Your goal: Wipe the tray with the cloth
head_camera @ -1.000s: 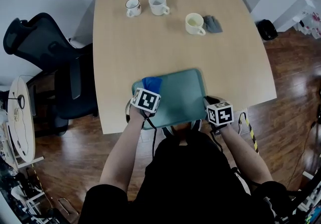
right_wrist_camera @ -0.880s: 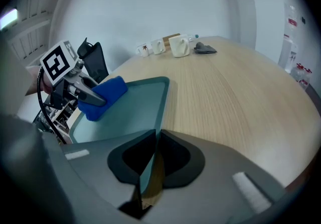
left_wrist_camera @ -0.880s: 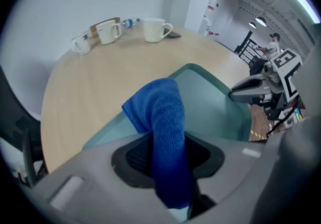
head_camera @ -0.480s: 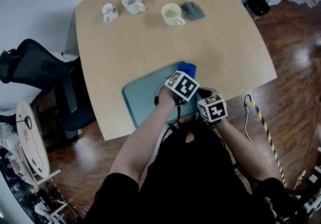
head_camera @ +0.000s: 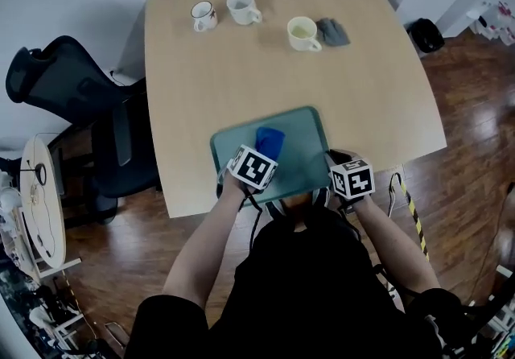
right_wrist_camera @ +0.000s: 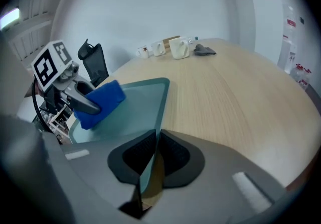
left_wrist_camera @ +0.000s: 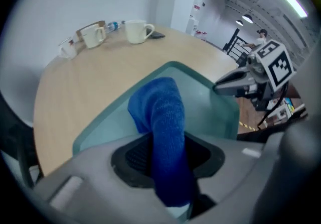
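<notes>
My left hand-held gripper (left_wrist_camera: 168, 157) is clamped on the blue cloth (head_camera: 269, 140), which stands up between its pads and folds forward onto the teal tray (head_camera: 304, 148). My right hand-held gripper (right_wrist_camera: 153, 155) is pinched narrow on the tray's near right rim, pinning it at the near edge of the surface (head_camera: 241, 68).

What has changed is the cloth's place. 1 second ago it sat at the tray's far left corner. Half a second ago I had carried it across to the far right side, my left arm close beside the right hand-held gripper. Now it is back left of centre, lying more toward the middle of the tray than the far rim. The right hand-held gripper has kept its hold on the same rim throughout, and the tray does not seem to have slid.

I read that as wiping well under way: 1 stroke out, 1 stroke back, each a little nearer to me. The far strip looks covered, while the near part and right half likely still need passes. The 3 mugs (head_camera: 244, 7) at the far end are well apart from all this.
</notes>
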Motion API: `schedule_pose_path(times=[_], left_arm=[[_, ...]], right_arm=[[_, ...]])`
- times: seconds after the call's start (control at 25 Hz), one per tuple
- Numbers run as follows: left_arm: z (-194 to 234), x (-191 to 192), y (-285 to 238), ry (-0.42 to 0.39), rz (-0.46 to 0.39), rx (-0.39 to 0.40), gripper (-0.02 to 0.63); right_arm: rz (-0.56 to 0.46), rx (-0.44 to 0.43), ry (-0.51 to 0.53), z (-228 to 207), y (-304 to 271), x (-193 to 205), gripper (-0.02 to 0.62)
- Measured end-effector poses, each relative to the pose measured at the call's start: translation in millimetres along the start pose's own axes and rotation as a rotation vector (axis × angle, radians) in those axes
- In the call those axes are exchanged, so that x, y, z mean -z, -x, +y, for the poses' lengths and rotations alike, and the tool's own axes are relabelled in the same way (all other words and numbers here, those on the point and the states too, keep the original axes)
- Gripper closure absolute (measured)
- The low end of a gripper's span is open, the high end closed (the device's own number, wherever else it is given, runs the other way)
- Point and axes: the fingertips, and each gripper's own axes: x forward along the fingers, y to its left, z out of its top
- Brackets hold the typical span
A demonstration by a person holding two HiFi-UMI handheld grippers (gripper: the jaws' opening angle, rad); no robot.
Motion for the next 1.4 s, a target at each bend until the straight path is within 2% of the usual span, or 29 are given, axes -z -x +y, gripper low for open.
schedule_pose_path(times=[0.12, 0.28, 0.44, 0.52, 0.6, 0.72, 0.88, 1.16, 1.32, 1.4], left_arm=[[48, 51, 21, 0.085, 0.012, -0.109, 0.454], [74, 88, 35, 0.175, 0.015, -0.113, 0.451], [76, 91, 39, 0.334, -0.034, -0.086, 0.445], [74, 91, 37, 0.368, -0.052, -0.086, 0.445], [73, 87, 35, 0.326, -0.050, -0.102, 0.449], [68, 71, 29, 0.212, -0.036, -0.125, 0.451], [28, 29, 12, 0.112, -0.010, -0.048, 0.451], [-74, -62, -29, -0.157, -0.004, 0.076, 0.451], [-110, -82, -41, -0.286, 0.014, 0.091, 0.451], [-112, -82, -41, -0.294, 0.009, 0.092, 0.451]], right_arm=[[0.009, 0.010, 0.001, -3, 0, 1, 0.561], [0.013, 0.020, -0.007, -1, -1, -2, 0.561], [0.002, 0.029, 0.007, 2, -2, -4, 0.561], [-0.001, 0.033, 0.005, 3, -2, -5, 0.561], [-0.007, 0.031, 0.001, 5, -2, -6, 0.561], [-0.022, 0.035, 0.002, 7, -2, -6, 0.561], [-0.038, 0.037, 0.006, 7, -2, -6, 0.561], [-0.050, 0.022, 0.012, 7, -1, -5, 0.561], [-0.046, 0.009, 0.007, 6, 3, -6, 0.561], [-0.046, 0.007, 0.004, 5, 4, -6, 0.561]])
